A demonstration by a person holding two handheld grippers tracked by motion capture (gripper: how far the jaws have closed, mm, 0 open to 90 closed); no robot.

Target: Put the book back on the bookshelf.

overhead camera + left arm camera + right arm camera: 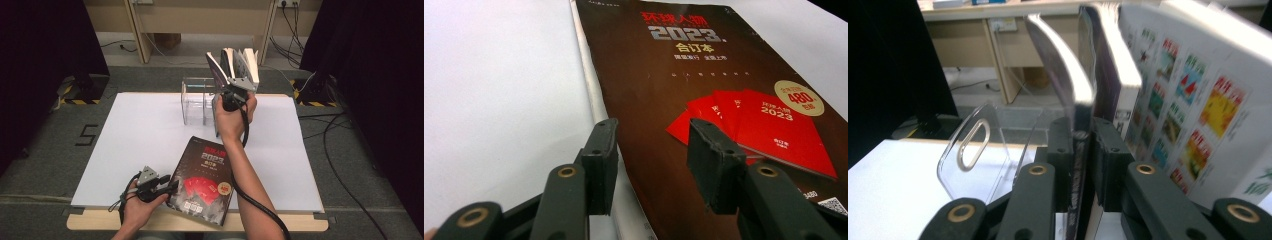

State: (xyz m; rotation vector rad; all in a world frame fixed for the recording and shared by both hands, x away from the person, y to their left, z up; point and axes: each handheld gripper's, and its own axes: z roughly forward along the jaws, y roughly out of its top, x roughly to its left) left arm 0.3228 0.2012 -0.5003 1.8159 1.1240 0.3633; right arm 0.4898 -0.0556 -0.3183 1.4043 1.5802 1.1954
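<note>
A thin dark-covered magazine [1079, 125] stands upright in the clear acrylic rack [196, 102] at the far side of the white table [135, 145], and the right gripper [231, 94] has its two black jaws pressed flat against the magazine's lower edge, one on each side, clamped on it. In the right gripper view a thicker white book [1193, 105] with rows of small coloured pictures on its cover stands just beside the magazine, and the rack's clear divider with an oval cut-out rises on the other side.

Nearer the person than the rack, a dark book [204, 180] lies flat on the table. Its cover reads "2023" under a line of red Chinese characters, shows a fan of red booklets also marked "2023", and carries a round gold badge with "480". The left gripper [651, 150] hangs just over this book's spine edge, jaws apart, with nothing between them. The high view shows both forearms and the whole table, while the left gripper view makes the cover lettering legible.
</note>
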